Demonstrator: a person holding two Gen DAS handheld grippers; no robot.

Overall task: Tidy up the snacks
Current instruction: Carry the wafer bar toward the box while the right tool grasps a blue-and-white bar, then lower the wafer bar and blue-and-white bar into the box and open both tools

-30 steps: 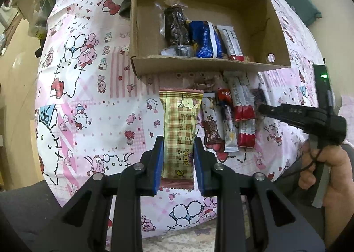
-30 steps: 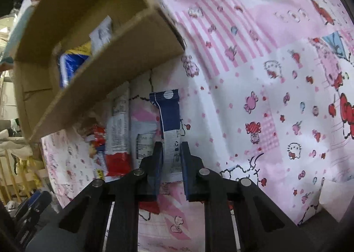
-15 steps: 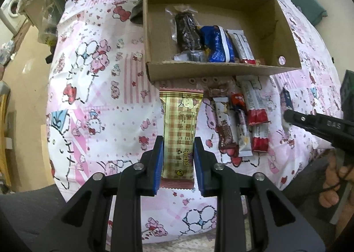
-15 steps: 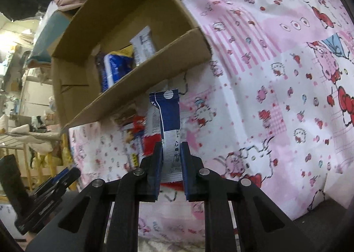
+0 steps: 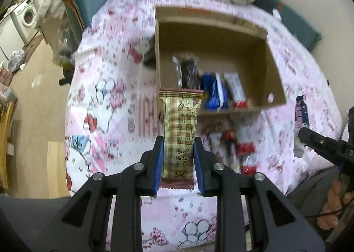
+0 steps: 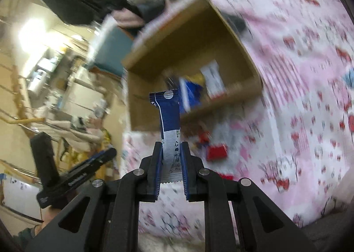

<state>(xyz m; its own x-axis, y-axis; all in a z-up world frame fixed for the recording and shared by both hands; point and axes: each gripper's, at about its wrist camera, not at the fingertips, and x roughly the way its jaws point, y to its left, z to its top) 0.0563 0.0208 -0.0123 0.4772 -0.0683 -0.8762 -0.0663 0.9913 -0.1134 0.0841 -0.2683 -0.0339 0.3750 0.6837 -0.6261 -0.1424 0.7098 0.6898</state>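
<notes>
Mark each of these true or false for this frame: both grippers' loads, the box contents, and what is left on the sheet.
1. The left gripper is shut on a yellow-brown snack bar. True.
2. The right gripper is open with nothing in it. False: it is shut on a blue stick packet.
3. The cardboard box holds no snacks. False: several packets lie inside.
4. Red-and-white packets lie on the pink sheet in front of the box. True.
</notes>
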